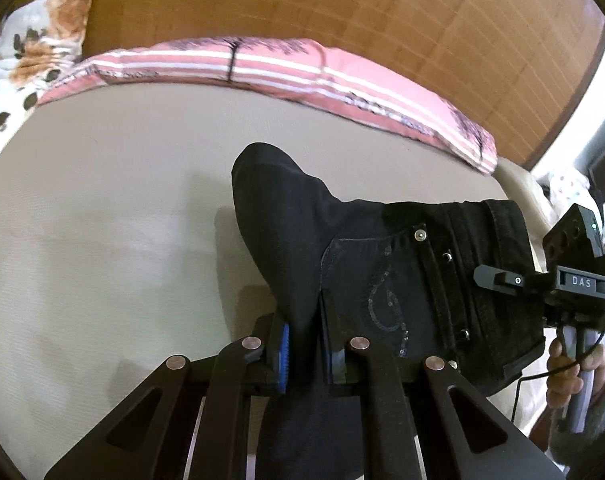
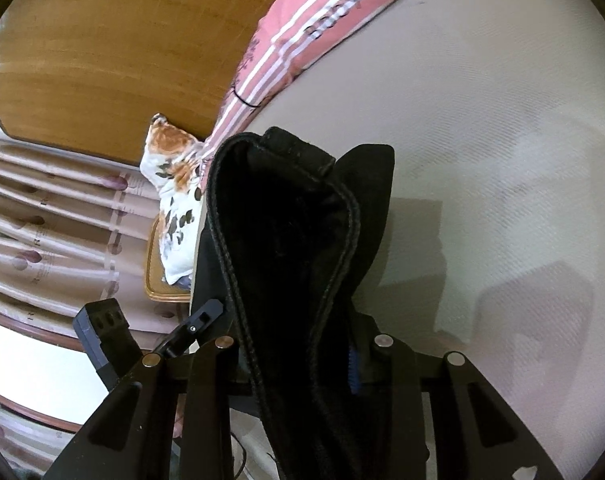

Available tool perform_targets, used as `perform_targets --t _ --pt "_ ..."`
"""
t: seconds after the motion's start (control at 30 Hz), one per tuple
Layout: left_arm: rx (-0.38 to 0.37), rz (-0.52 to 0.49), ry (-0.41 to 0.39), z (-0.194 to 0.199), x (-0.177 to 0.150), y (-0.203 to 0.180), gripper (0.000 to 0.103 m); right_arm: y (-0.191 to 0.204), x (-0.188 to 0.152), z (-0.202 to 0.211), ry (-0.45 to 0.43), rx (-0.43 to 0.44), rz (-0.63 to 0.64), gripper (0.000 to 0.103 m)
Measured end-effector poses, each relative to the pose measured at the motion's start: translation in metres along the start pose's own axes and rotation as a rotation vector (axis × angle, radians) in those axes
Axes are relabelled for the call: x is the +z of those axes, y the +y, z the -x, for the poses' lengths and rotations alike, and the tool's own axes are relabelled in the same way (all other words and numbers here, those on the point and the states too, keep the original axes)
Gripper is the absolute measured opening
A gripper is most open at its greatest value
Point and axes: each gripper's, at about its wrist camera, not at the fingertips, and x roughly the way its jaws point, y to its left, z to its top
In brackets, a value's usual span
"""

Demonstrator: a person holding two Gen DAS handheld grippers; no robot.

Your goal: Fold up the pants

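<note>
Black pants (image 1: 382, 260) hang above the beige mattress (image 1: 102, 220), stretched between both grippers. A stitched back pocket and metal rivets face the left wrist view. My left gripper (image 1: 304, 348) is shut on a fold of the dark cloth, which bulges up past its blue pads. At the right of that view, my right gripper (image 1: 488, 278) bites the waistband edge, with a hand (image 1: 570, 364) on its handle. In the right wrist view the thick waistband of the pants (image 2: 282, 220) fills the right gripper (image 2: 298, 356), which is shut on it. The left gripper (image 2: 210, 310) shows at the lower left.
A pink striped blanket (image 1: 302, 68) lies along the mattress's far edge, below a wooden headboard (image 1: 382, 0). A floral pillow (image 1: 42, 40) sits at the corner. Bare mattress (image 2: 482, 140) spreads around the pants. A patterned curtain (image 2: 42, 220) hangs beyond the bed.
</note>
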Motion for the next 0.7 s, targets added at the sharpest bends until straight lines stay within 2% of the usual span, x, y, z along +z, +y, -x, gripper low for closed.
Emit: perform_targets --t 0.43,0.6,0.67,0.7 --pt "0.071 0.049 -0.037 -0.015 0.042 0.047 0.013 0.027 0.060 -0.059 0.029 -0.016 0.054 0.029" --pt "0.093 0.044 -0.020 -0.031 0.048 0.057 0.013 0.020 0.068 -0.071 0.021 -0.080 0.078 0.029" --pt "0.119 0.038 0.002 -0.042 0.044 0.063 0.016 0.014 0.066 -0.073 0.010 -0.146 0.098 0.031" --pt "0.131 0.039 0.013 -0.046 0.042 0.066 0.018 0.012 0.065 -0.074 0.007 -0.179 0.109 0.036"
